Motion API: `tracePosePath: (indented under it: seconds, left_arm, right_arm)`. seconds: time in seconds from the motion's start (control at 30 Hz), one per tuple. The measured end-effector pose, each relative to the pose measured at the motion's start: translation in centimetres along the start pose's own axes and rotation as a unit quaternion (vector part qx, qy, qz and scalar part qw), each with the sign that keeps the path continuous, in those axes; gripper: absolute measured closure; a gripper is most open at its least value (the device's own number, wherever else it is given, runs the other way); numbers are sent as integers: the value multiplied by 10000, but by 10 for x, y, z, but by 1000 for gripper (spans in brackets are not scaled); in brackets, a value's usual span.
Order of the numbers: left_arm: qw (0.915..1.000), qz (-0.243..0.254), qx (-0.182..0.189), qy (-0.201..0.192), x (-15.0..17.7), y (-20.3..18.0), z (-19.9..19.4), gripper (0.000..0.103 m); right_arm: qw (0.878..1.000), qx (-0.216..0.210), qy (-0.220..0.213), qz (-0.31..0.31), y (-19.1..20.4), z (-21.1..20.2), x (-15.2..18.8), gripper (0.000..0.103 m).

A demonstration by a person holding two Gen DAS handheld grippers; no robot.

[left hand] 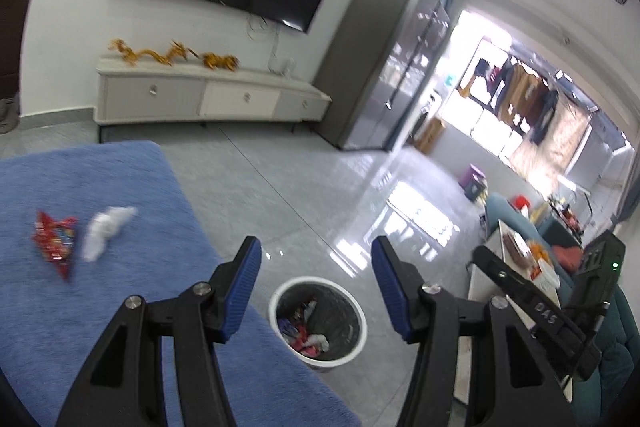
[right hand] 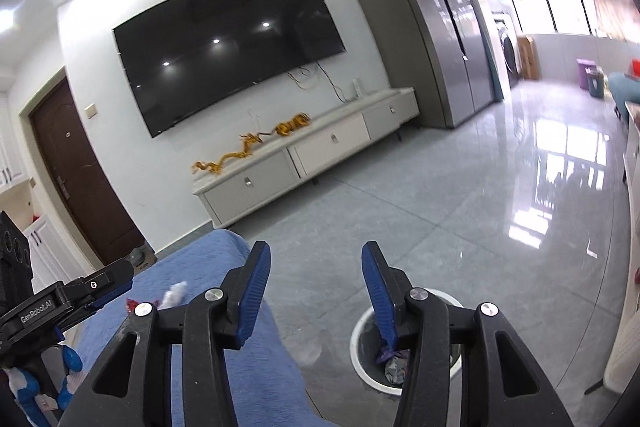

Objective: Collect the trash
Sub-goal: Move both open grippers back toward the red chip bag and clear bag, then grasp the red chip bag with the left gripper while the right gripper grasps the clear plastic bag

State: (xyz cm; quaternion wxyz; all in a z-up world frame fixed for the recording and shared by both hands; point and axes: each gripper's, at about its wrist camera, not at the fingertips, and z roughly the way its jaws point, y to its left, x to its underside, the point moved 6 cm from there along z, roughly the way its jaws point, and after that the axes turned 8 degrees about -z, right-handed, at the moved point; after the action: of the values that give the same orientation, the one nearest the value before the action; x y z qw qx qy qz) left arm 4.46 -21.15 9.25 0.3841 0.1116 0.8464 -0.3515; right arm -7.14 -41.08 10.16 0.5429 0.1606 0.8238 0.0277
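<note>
Both claws gape wide and empty, left claw and right claw near the bin; swing left to the blue tabletop; pinch the red wrapper or white tissue low.

Red wrapper and white crumpled paper smeared by motion blur at nine o'clock, print unreadable. Bin half hidden behind right tool finger; contents too small to name. Blue tabletop cut off by frame's left and bottom edges.
</note>
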Motion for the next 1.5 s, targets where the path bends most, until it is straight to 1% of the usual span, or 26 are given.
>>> tracePosePath:
  seconds: [0.13,0.23,0.4,0.6,0.67,0.77,0.93,1.07,1.23,1.43,1.5]
  left_arm:
    - [9992,-186,-69,-334,-13,29,-37,44]
    - [9978,-329,-153,-563,-21,52,-64,43]
    - [9938,-515,-469,-862,-25,88,-102,42]
    - [9880,-745,-900,-1007,-24,139,-131,42]
    - [9866,-807,-989,-1016,-23,153,-133,42]
    - [9841,-837,-1221,-981,-23,179,-134,42]
    - [9798,-773,-1677,-764,-18,220,-120,42]
    - [9768,-683,-1982,-430,-11,247,-91,42]
    - [9769,-584,-2055,-40,-10,269,-45,42]
    - [9772,-217,-2099,229,-21,280,16,42]
    - [9757,-122,-2172,280,-22,287,33,42]
  right_arm:
    - [9997,-67,-126,-222,27,-13,-6,54]
    - [9988,-113,-200,-421,49,-21,-9,51]
    - [9969,-235,-281,-701,82,-31,-11,49]
    - [9932,-417,-273,-1048,119,-27,-11,48]
    - [9921,-475,-229,-1137,127,-21,-9,47]
    - [9904,-562,-87,-1263,141,-9,0,46]
    - [9875,-747,249,-1366,159,24,14,46]
    - [9830,-970,628,-1425,176,65,28,46]
    - [9756,-1249,1052,-1469,195,115,46,46]
    - [9651,-1558,1531,-1446,213,177,65,46]
    - [9622,-1645,1641,-1422,216,188,72,46]
